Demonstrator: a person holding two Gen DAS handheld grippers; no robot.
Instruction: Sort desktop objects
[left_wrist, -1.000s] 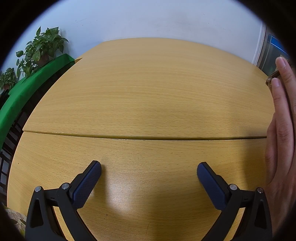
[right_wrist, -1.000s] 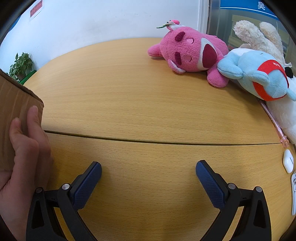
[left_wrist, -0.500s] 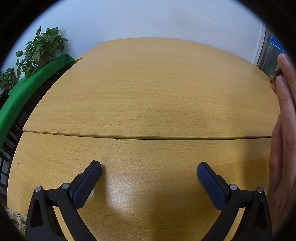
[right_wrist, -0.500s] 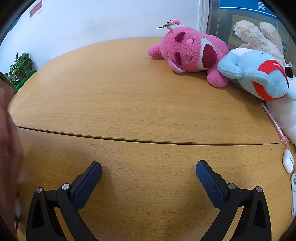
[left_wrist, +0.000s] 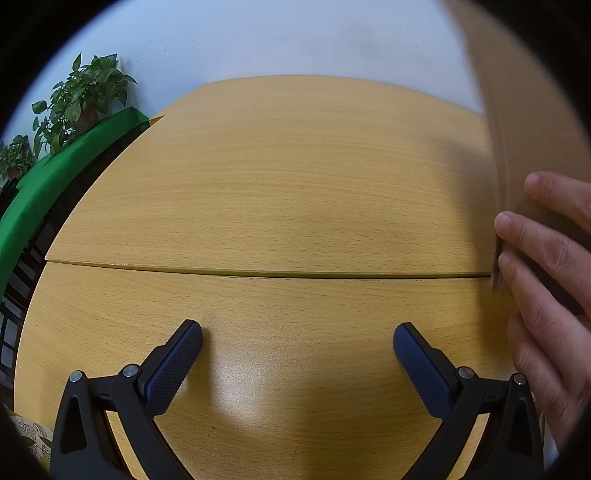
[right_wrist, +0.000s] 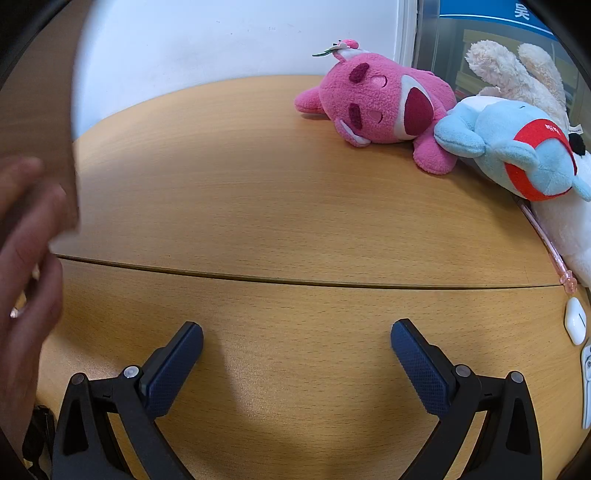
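My left gripper (left_wrist: 297, 341) is open and empty, resting low over the wooden table (left_wrist: 280, 177). My right gripper (right_wrist: 296, 339) is open and empty too. A bare hand (left_wrist: 546, 295) holds a brown cardboard box (left_wrist: 517, 110) between the two grippers; it is blurred at the left edge of the right wrist view (right_wrist: 33, 110). A pink plush toy (right_wrist: 384, 107), a light blue plush (right_wrist: 517, 151) and a cream plush (right_wrist: 517, 70) lie at the table's far right. A white earbud case (right_wrist: 575, 320) and a pink pen (right_wrist: 546, 247) lie at the right edge.
A seam (left_wrist: 258, 273) crosses the table from left to right. Potted plants (left_wrist: 88, 96) stand on a green ledge (left_wrist: 55, 177) beyond the table's left edge. A white wall (left_wrist: 295, 40) stands behind the table.
The hand has brought the cardboard box back up between the two grippers, where it now fills more of both views. Neither gripper has moved.
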